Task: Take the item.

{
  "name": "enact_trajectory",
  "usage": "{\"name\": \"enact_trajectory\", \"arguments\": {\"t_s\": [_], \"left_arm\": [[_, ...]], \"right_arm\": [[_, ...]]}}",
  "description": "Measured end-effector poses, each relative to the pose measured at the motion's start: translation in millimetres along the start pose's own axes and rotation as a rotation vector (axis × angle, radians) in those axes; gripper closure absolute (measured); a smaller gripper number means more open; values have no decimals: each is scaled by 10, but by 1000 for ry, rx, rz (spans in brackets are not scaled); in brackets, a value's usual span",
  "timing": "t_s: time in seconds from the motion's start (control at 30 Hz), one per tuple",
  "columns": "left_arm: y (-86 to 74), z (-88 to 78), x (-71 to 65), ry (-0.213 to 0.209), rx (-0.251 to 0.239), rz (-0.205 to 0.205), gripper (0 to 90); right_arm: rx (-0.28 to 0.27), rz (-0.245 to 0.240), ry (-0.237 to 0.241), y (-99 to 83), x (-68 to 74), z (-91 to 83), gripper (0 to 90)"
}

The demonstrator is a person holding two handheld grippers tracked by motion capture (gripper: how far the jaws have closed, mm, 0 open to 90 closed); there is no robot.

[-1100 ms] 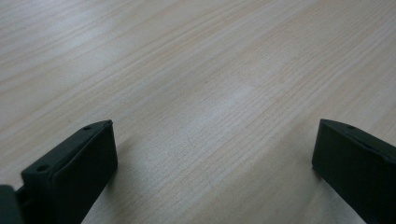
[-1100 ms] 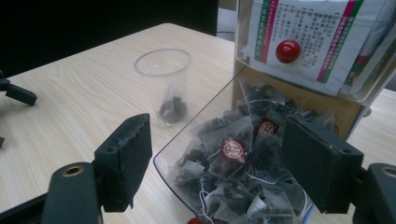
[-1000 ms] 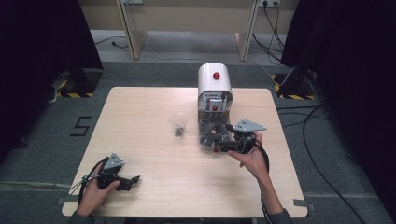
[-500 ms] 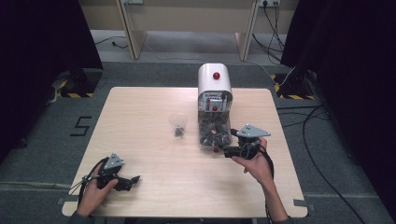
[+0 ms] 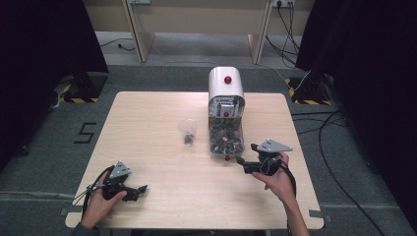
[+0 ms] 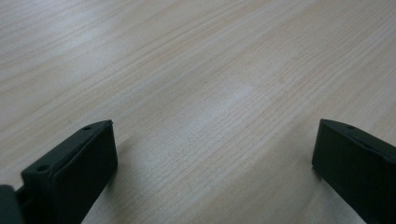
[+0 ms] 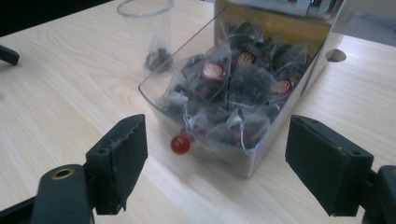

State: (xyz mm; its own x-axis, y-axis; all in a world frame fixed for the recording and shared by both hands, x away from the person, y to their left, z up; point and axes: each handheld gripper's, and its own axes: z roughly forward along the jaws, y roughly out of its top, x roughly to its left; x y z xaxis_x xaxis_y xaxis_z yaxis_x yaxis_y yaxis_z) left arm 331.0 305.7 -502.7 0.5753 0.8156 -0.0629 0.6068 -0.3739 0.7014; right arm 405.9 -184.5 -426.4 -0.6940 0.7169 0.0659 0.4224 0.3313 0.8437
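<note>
While both claws gape wide, right claw [image 7: 212,163] faces drawer's red knob [image 7: 180,144], seemingly apart, left claw [image 6: 212,163] over bare table [image 6: 196,70].

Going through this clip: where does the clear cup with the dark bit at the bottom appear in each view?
High view: the clear cup stands mid-table, just left of the tea bag dispenser.
Right gripper view: the cup sits at top centre-left, behind the dispenser's open clear drawer.
Left gripper view: bare tabletop between the open jaws, no cup in this picture.
Shared landmark: the drawer's red knob.
</note>
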Motion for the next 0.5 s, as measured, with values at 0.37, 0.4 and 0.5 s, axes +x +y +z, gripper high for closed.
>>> {"name": "enact_trajectory", "arguments": {"t_s": [0.37, 0.4, 0.5], "left_arm": [[0, 1, 0, 0, -1, 0, 0], [0, 1, 0, 0, -1, -1, 0], [0, 1, 0, 0, -1, 0, 0]], "right_arm": [[58, 28, -7, -297, -34, -100, 205], [66, 33, -12, -320, -30, -107, 206], [92, 35, -29, -391, 2, -117, 201]]}}
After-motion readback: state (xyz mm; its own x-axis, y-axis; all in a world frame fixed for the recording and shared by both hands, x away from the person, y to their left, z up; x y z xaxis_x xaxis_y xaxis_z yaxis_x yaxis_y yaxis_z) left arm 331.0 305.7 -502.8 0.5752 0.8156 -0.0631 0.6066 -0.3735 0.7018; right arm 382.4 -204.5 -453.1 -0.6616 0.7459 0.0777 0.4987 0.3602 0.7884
